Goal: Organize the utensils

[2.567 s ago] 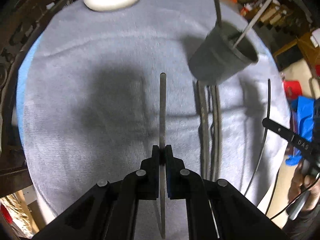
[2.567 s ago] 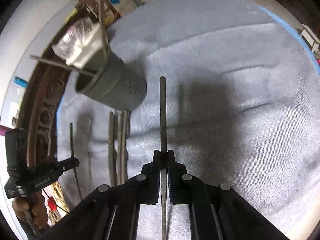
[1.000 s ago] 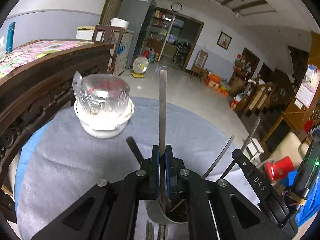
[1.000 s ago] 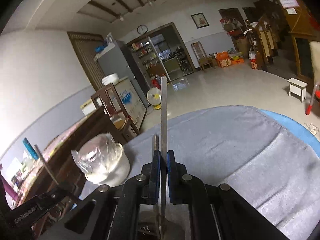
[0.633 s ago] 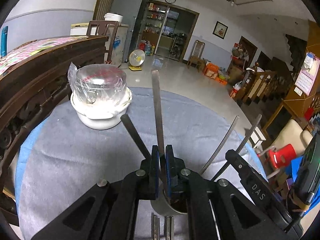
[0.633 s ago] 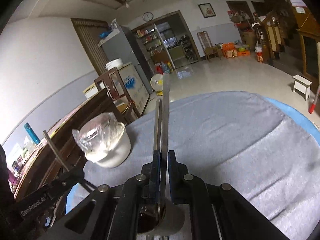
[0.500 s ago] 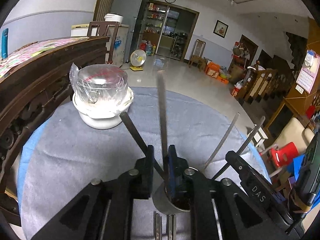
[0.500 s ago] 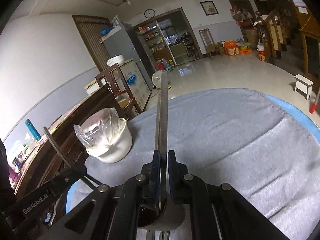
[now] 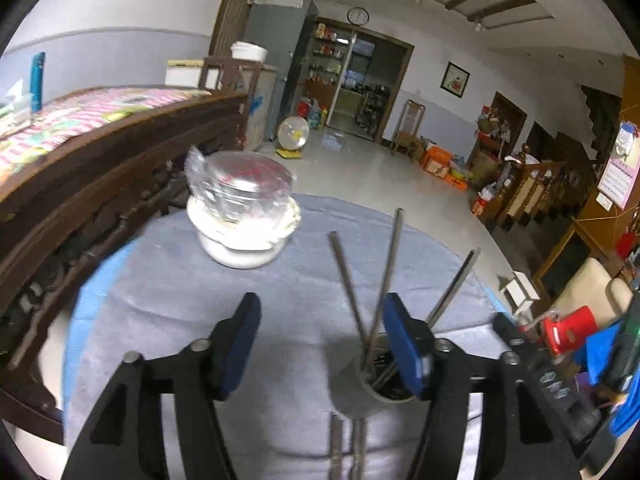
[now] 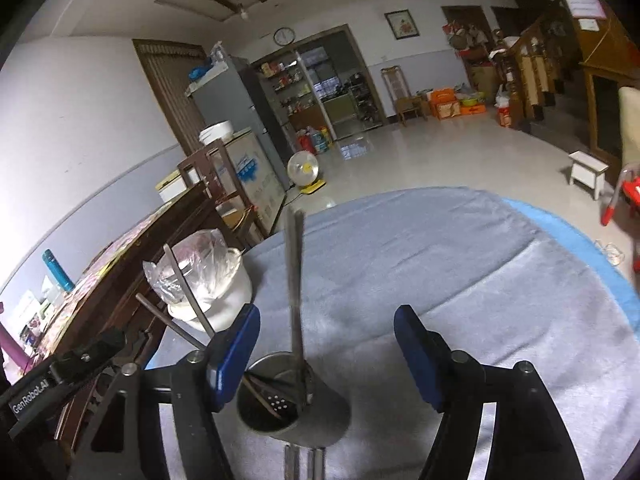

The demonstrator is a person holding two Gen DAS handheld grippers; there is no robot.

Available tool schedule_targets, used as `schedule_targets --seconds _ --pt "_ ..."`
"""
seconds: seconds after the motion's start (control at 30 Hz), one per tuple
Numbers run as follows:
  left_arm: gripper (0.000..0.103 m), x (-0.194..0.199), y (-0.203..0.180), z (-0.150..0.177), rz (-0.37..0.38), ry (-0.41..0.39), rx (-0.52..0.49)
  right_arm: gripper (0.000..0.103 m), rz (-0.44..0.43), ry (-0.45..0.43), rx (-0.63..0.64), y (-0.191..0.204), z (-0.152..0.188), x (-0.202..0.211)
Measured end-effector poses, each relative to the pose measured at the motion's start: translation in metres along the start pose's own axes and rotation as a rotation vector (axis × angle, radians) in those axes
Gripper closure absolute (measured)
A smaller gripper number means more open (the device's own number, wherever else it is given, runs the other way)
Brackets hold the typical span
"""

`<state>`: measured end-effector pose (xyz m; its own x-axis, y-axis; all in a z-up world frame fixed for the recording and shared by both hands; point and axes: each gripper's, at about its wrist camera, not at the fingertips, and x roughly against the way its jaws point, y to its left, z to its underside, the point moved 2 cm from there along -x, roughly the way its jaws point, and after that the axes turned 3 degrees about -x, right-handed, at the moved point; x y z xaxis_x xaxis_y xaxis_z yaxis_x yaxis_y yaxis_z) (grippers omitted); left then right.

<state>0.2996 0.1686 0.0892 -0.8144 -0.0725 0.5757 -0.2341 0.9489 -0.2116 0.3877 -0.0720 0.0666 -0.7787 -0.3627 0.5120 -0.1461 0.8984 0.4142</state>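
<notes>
Both your grippers gape wide and empty over the round table's grey-blue cloth (image 10: 460,272).

The slim metal utensils (image 10: 295,272) stand in the grey metal holder cup (image 10: 288,400), left gripper (image 9: 320,344) and right gripper (image 10: 326,344) above; a wrapped white bowl (image 9: 240,220) sits behind, a tiled floor (image 10: 440,152) beyond.

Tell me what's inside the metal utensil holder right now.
The metal utensil holder holds several chopsticks standing and leaning out of it. Their lower ends and the holder's bottom are hidden in its dark interior, so the exact count is unclear.

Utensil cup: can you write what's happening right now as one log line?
left gripper: open | right gripper: open | utensils: standing in cup | more utensils: on cloth
</notes>
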Motion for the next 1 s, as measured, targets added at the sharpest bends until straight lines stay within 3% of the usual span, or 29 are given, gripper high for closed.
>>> schedule_targets --seconds 0.13,0.43,0.7,1.0 --pt "0.031 0.009 0.017 0.017 -0.057 0.045 -0.013 0.027 0.015 -0.002 0.001 -0.011 0.013 0.029" --pt "0.031 0.009 0.046 0.079 -0.122 0.187 -0.016 0.027 0.043 0.091 0.009 -0.035 0.083 0.063" --pt "0.031 0.005 0.046 0.118 -0.161 0.257 -0.090 0.027 0.112 0.164 0.033 -0.055 0.127 0.061" --pt "0.031 -0.007 0.042 0.153 -0.196 0.328 -0.162 0.027 0.157 0.187 0.066 -0.065 0.146 0.054"
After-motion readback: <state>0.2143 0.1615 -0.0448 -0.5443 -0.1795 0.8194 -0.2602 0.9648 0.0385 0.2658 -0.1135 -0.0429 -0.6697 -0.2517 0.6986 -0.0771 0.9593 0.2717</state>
